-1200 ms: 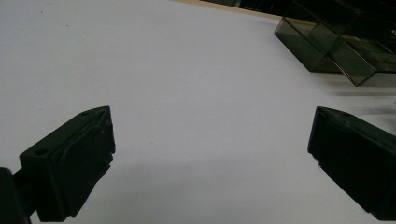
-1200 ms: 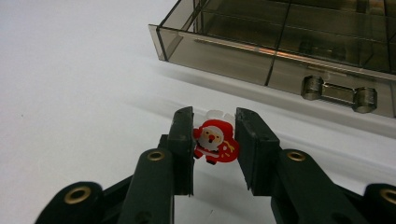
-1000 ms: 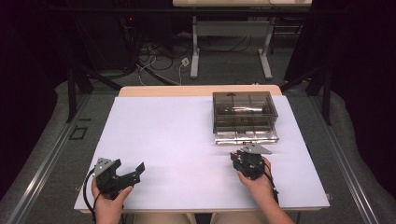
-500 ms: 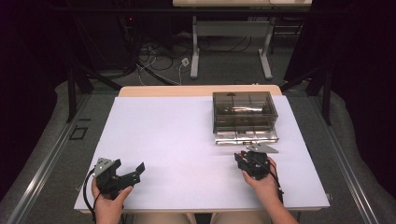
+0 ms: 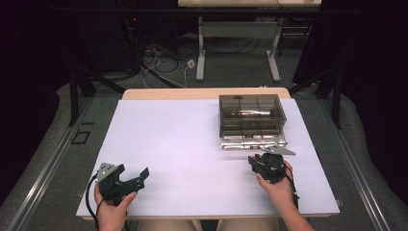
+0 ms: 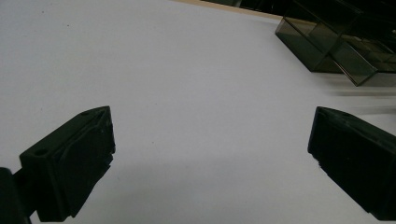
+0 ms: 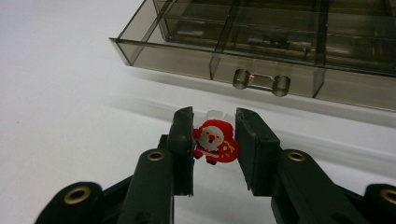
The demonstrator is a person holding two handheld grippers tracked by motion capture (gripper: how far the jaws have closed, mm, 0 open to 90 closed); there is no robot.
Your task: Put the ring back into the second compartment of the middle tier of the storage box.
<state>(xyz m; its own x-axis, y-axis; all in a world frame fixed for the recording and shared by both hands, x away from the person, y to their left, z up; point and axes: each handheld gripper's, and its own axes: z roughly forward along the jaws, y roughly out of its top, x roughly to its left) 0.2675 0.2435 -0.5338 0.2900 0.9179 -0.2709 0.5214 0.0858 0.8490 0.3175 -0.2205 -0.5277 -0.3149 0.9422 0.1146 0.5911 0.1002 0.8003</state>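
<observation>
Santa [image 7: 214, 142] sits pinched between our right gripper [image 7: 214, 140] jaws. Straight ahead of him we see the open drawer [image 7: 261, 70], quite near. Our left gripper [image 6: 210, 154] waits far off, jaws spread wide.

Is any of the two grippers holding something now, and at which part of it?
The right gripper holds a small Santa figure, clamped at its two sides. The left gripper stands open and holds nothing.

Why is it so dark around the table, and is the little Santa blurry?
High view: light falls on the white table, the room behind stays dark. Right gripper view: the Santa figure in the right hand-held gripper is sharp; the smoky drawer box behind is slightly soft.
</observation>
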